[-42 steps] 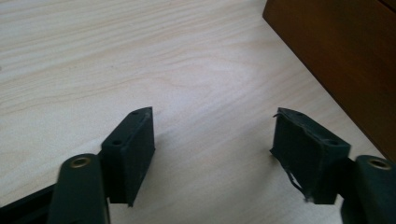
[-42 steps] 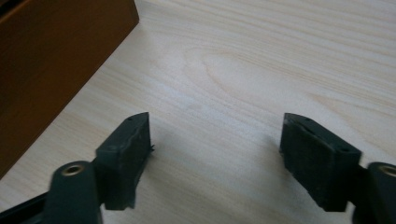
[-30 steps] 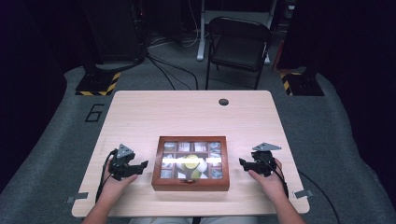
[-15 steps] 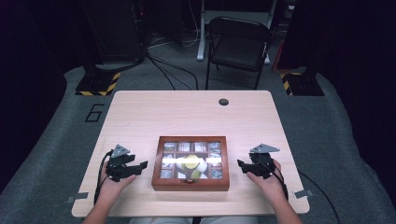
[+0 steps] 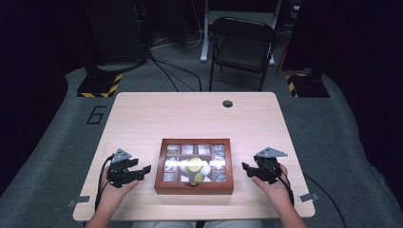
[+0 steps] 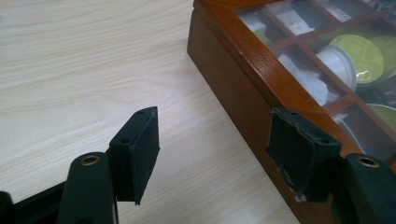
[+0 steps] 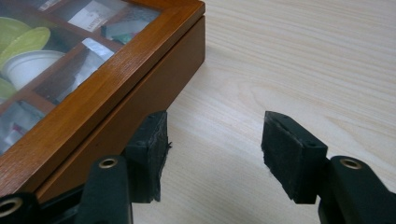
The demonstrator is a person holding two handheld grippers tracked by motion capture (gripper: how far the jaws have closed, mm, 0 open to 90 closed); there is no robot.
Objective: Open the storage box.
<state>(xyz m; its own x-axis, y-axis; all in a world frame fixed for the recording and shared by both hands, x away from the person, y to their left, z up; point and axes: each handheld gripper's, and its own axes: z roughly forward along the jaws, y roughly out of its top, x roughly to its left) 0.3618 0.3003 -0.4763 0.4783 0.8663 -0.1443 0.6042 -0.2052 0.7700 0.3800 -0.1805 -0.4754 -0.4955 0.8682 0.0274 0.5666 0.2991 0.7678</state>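
Tools (image 5: pixel 145 169) (image 5: pixel 245 167) released, jaws just narrowing on bare table, flanking closed wooden box (image 5: pixel 194 186).

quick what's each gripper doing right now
Left gripper: open, jaws just closing, holding nothing, beside the wooden box.
Right gripper: open, jaws just closing, holding nothing.

My worktop (image 5: pixel 157 118) is pale wood, with a small dark round hole (image 5: pixel 227 103) near its far edge, right of the middle. Beyond the far edge a black folding chair (image 5: pixel 243 45) stands on the grey floor (image 5: pixel 342 123). Yellow-and-black striped stand bases sit on the floor at far left (image 5: pixel 99 85) and far right (image 5: pixel 306 86). A "6" (image 5: pixel 96 114) is marked on the floor left of the worktop, and black cables (image 5: pixel 171 76) run across it.
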